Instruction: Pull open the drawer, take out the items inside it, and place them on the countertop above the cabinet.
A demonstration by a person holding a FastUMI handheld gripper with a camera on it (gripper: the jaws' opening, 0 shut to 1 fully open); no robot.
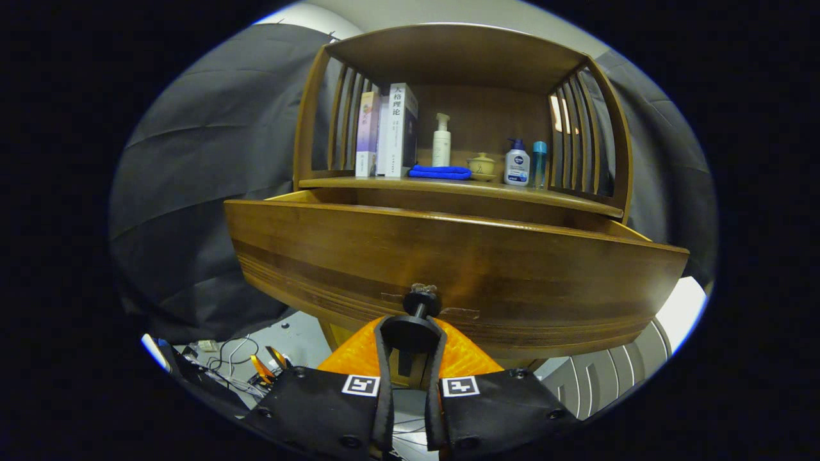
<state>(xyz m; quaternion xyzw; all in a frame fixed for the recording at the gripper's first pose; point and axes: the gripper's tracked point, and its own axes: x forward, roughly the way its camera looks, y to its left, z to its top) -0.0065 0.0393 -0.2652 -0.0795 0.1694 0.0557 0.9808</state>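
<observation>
Tool: the tool (410,339) sat low against the drawer front, its two fingers closed in on the dark round knob (413,330), one at each side, so it read as clamped on the knob.

Knob: it stood out from the middle of the drawer front on a short stem (421,310), between the fingers and pointing back along them.

Drawer: the drawer (448,269) was already pulled partly out of the cabinet, its front panel just ahead of the fingertips and its side walls running away beyond them to the cabinet body.

Long axis: the front panel ran crosswise to the fingers, from one side of the tool to the other; the drawer's travel lay straight along the fingers, toward the holder.

Contents: hidden behind the tall front panel, so what lay inside could not be told.

Worktop: the worktop (359,183) lay above and beyond the drawer, already carrying books (387,131), a pump bottle (441,141), a blue cloth (440,171), a small lidded pot (481,165) and two more bottles (517,163).

Step in hand: judged to be the pull, part done.

Doing it well: keep the pull level and straight back along the knob's stem, with no twist or lift, so the grip does not slide off the round head and the drawer does not bind on its runners.

Stopping point: probably enough opening to reach down inside from above, short of drawing it clear out.
</observation>
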